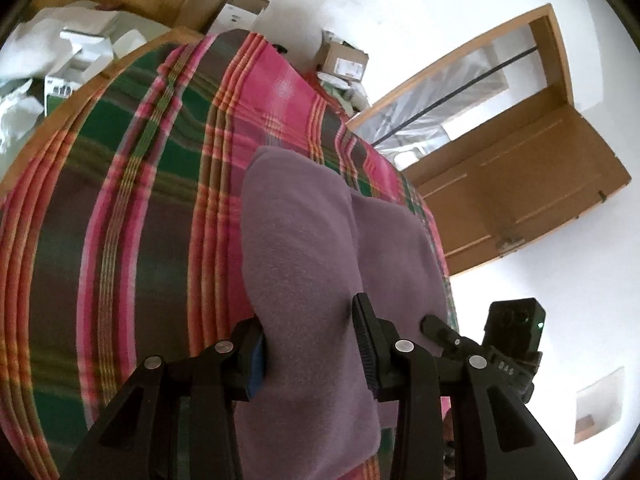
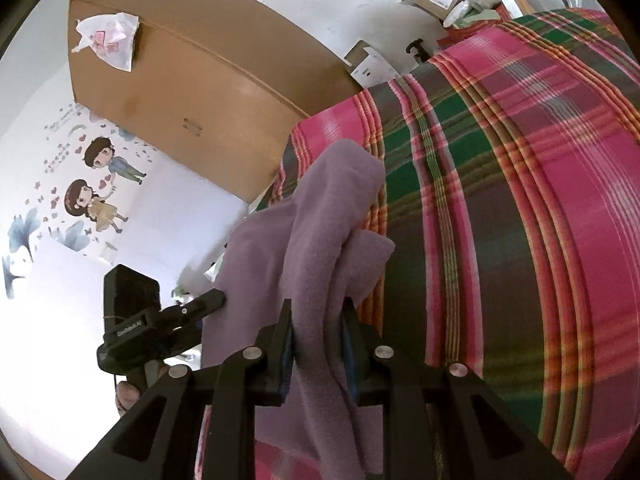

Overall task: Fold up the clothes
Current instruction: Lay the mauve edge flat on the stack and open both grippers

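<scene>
While you hold it: the purple fleece garment (image 1: 304,248) hangs in both grippers over the bed with the plaid blanket (image 1: 132,208).
Left gripper (image 1: 308,344): your fingers stand fairly wide with fleece filling the space between them; you appear to be grasping a thick bunch, though the contact itself is hard to make out.
Right gripper (image 2: 318,332): your fingers are clenched narrowly on a gathered strip of the same garment, which runs away toward 12 o'clock and droops past the bed edge.
Garment position: in the left view it lies in two soft lobes toward 12 and 1 o'clock, resting on the blanket; in the right view it is bunched and partly lifted.
Progress: no flat, squared fold is visible; you have the cloth doubled loosely at best. Whether you are spreading it out or bringing halves together cannot be settled.
Left to do: a neat folded stack is not visible.
Hidden: sleeves, collar and hem are not distinguishable; the lower cloth is cut off behind the grippers.
</scene>
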`<state>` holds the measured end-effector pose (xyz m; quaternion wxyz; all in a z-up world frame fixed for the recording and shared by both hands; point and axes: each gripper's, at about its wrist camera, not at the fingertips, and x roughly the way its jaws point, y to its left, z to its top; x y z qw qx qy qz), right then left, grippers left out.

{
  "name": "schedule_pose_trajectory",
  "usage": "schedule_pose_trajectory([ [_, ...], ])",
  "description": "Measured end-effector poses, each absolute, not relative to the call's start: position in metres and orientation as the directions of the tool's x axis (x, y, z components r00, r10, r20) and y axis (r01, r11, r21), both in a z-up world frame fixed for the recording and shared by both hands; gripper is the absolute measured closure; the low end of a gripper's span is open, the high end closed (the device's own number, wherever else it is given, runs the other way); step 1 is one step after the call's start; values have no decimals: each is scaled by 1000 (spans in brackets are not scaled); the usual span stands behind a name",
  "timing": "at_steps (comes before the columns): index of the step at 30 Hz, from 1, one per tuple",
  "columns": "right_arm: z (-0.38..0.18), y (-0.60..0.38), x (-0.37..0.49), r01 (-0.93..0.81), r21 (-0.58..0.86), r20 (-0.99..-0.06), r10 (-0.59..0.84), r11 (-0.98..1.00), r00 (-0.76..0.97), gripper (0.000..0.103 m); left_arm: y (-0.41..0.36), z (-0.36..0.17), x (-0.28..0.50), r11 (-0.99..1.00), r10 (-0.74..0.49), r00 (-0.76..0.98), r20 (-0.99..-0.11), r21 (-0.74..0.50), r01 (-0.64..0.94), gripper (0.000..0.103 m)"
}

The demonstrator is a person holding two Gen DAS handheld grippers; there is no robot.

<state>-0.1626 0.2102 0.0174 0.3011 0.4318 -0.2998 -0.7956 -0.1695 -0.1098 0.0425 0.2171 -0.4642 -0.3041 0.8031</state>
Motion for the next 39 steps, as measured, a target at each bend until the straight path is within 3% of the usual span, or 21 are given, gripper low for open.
schedule_pose_trajectory([
  [15,-13,213,-184,164,660,-603,-647,-733,-467,75,-122,5,-189,-725,629,-445,-637,-687,-42,61],
  [21,8,206,-171,188,530,-655,-541,-827,-528,72,-127,13,-178,-743,594,-481,-644,-670,-21,62],
  [29,44,189,-116,300,400,-606,-495,-866,-622,72,-119,33,-126,-814,517,-530,-672,-578,-60,63],
  [34,31,164,-94,357,311,-666,-470,-881,-579,73,-102,28,-104,-873,449,-526,-723,-481,-84,63],
  [39,15,160,-79,355,231,-719,-405,-906,-565,81,-102,19,-96,-879,437,-520,-734,-472,-71,62],
])
